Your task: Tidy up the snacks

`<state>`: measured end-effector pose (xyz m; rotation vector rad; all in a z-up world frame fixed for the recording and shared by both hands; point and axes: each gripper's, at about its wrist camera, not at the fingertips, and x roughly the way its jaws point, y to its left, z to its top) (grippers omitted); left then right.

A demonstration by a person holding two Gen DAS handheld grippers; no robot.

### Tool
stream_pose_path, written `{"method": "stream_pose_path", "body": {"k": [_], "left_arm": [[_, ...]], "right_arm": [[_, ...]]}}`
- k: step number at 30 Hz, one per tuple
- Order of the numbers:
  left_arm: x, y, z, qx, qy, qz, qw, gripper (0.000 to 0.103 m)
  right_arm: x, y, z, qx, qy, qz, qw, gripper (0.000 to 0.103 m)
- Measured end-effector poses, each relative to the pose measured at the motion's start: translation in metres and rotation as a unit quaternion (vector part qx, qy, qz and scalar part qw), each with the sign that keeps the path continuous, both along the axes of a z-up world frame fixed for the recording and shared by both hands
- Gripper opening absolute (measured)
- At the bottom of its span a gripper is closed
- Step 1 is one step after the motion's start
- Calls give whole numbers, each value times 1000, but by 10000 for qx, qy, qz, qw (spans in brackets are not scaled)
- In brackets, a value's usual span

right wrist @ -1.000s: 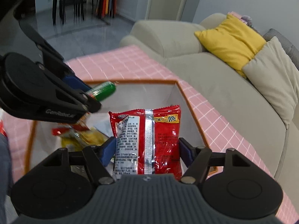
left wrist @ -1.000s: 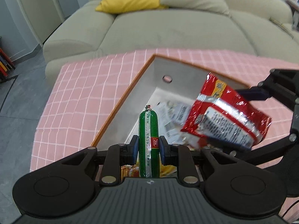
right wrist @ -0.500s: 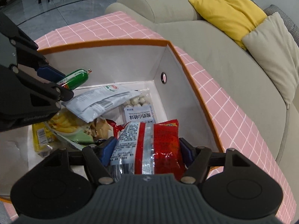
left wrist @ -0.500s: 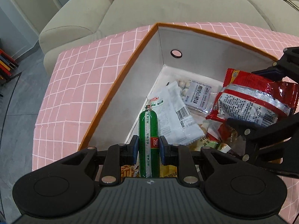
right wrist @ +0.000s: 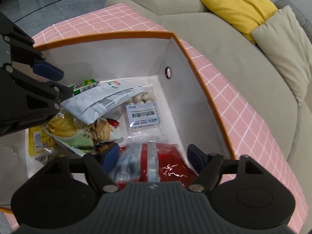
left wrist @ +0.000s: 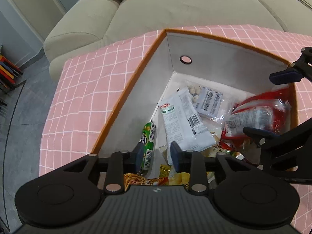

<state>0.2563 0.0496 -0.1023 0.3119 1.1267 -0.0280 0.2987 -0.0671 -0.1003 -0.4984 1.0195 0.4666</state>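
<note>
Box [left wrist: 124, 105] of snacks, both grippers' fingers spread: green sausage [left wrist: 148, 136] leaning on left gripper [left wrist: 156, 154], red bag [right wrist: 156, 161] loose within right gripper [right wrist: 151, 156]; either may snag on withdrawal.

the left gripper [left wrist: 155, 156] is built of black linkage bars fixed with round silver screws, and dark blue pads [left wrist: 139, 155] are fitted on its fingers. the right gripper [right wrist: 154, 158] is made alike, with a ribbed grey housing and two round black discs.
</note>
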Motion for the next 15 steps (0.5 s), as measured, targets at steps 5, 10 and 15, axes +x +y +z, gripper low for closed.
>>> {"method": "stream_pose_path", "body": {"k": [5, 10, 15], "left_arm": [[-11, 0, 20, -98, -269, 14, 9996, 58], [-30, -2, 52, -311, -847, 141, 9958, 62], [-56, -9, 85, -497, -1480, 103, 9877, 63]], "right_arm": [[-11, -10, 25, 124, -271, -146, 9994, 88], [-26, -29, 50, 354, -454, -474, 9972, 91], [-49, -54, 77, 886, -647, -1005, 9889, 93]]}}
